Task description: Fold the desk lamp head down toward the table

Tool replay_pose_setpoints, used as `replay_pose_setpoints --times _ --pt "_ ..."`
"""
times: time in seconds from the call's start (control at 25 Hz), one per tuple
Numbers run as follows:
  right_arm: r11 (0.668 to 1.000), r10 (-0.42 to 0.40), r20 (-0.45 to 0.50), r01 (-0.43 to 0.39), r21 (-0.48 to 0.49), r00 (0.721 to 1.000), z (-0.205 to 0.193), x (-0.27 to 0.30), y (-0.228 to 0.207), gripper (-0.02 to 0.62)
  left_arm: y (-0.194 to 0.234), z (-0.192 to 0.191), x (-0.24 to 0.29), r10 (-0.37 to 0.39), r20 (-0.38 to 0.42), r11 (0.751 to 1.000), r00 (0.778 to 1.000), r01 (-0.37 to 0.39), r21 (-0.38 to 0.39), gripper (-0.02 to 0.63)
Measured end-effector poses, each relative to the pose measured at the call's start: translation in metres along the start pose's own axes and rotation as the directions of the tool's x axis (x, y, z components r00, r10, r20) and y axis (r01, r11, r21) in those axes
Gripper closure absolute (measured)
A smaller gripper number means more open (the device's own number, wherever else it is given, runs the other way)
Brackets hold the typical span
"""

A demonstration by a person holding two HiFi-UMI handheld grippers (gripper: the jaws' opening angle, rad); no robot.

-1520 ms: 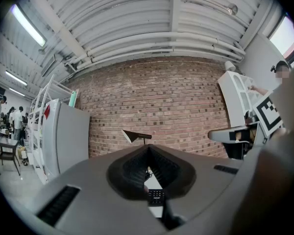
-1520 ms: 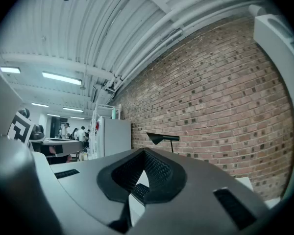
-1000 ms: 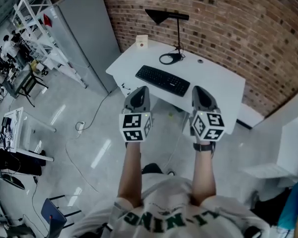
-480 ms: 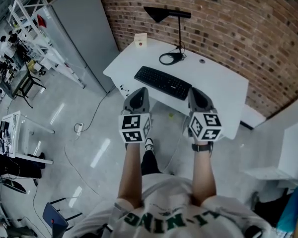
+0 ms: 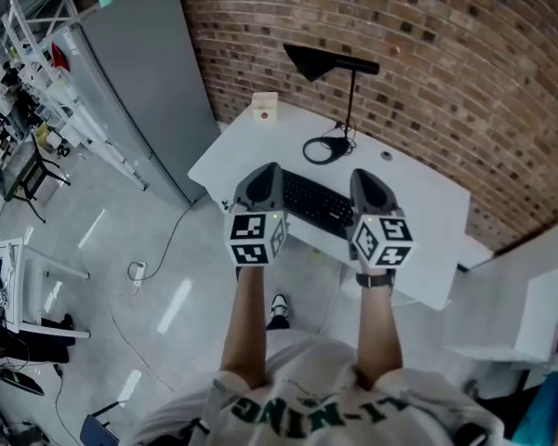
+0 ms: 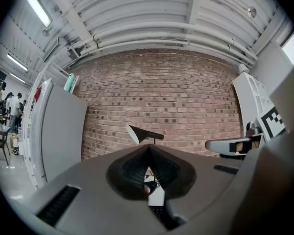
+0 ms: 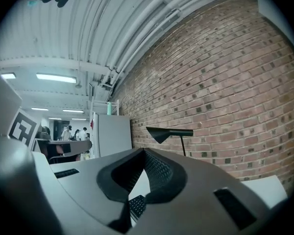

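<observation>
A black desk lamp stands at the back of a white desk, its cone head raised on a thin pole above a round base. My left gripper and right gripper are held level side by side over the desk's near edge, well short of the lamp. Both are shut and hold nothing. In the left gripper view the lamp shows just above the closed left gripper. The right gripper view has the lamp above and to the right of the closed right gripper.
A black keyboard lies between the grippers on the desk. A small white box sits at its back left corner. A tall grey cabinet stands to the left, a brick wall behind. A cable trails on the floor.
The person has stepped toward the desk. Both grippers, which were out over the floor, now reach over the desk's near edge and the keyboard, closer to the lamp.
</observation>
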State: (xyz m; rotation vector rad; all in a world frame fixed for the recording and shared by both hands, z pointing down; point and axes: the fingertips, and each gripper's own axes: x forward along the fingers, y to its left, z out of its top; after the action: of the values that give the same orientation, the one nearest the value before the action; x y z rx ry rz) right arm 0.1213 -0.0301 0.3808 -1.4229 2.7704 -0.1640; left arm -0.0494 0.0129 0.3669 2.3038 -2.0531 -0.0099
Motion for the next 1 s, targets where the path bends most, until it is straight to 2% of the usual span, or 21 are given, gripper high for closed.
replay_pose_setpoints --times 0.32,0.48,0.76,1.0 --pt "0.999 -0.027 -0.010 0.027 -0.022 1.000 0.004 0.108 0.008 0.592 0.075 0.007 0.081 -0.043 0.006 0.999 0.999 0.043 -0.016 0.612" --pt "0.999 -0.047 -0.026 0.046 -0.023 0.999 -0.006 0.144 0.007 0.592 0.102 -0.001 0.110 -0.071 -0.004 0.997 0.997 0.071 -0.031 0.612" --pt "0.997 -0.082 -0.061 0.081 -0.019 0.995 -0.015 0.176 -0.007 0.592 0.109 -0.013 0.146 -0.148 -0.034 0.988 0.988 0.146 -0.059 0.612" --pt "0.999 -0.040 -0.069 0.040 0.007 0.997 -0.020 0.209 -0.021 0.592 0.108 -0.017 0.186 -0.200 -0.055 0.974 0.978 0.192 -0.117 0.612"
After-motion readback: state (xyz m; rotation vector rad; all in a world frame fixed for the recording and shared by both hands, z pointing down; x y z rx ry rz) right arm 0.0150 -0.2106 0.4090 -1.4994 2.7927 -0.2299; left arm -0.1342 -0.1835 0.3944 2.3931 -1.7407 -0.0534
